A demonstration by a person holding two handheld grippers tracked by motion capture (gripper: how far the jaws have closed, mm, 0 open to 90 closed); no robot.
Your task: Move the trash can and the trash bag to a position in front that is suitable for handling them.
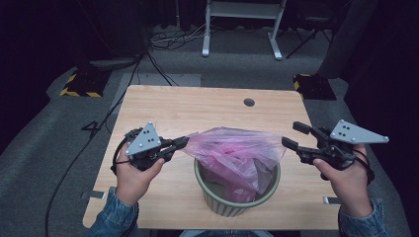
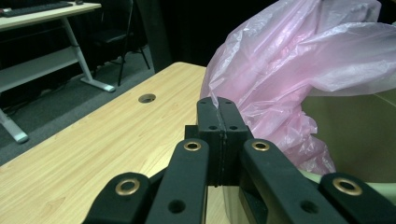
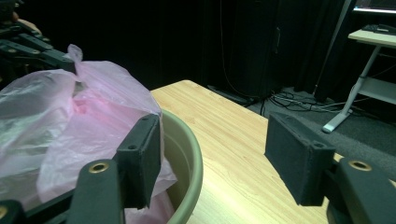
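A pink plastic bag (image 1: 232, 148) lies loosely in a round pale green bin (image 1: 237, 203) near the table's front edge. My left gripper (image 1: 180, 143) is shut on the bag's left edge; in the left gripper view its jaws (image 2: 218, 105) meet on a thin fold of the bag (image 2: 289, 60), with the bin's wall (image 2: 355, 126) behind. My right gripper (image 1: 292, 134) stands open just right of the bag's right corner. In the right gripper view its jaws (image 3: 215, 149) stand wide apart, the left jaw close against the bag (image 3: 70, 116) at the bin's rim (image 3: 187, 154).
The bin sits on a light wooden table (image 1: 197, 106) with a cable hole (image 1: 249, 102) near its far edge. Beyond the table are grey carpet, floor cables (image 1: 168, 39) and a white desk frame (image 1: 242, 24). Bare tabletop lies behind the bin.
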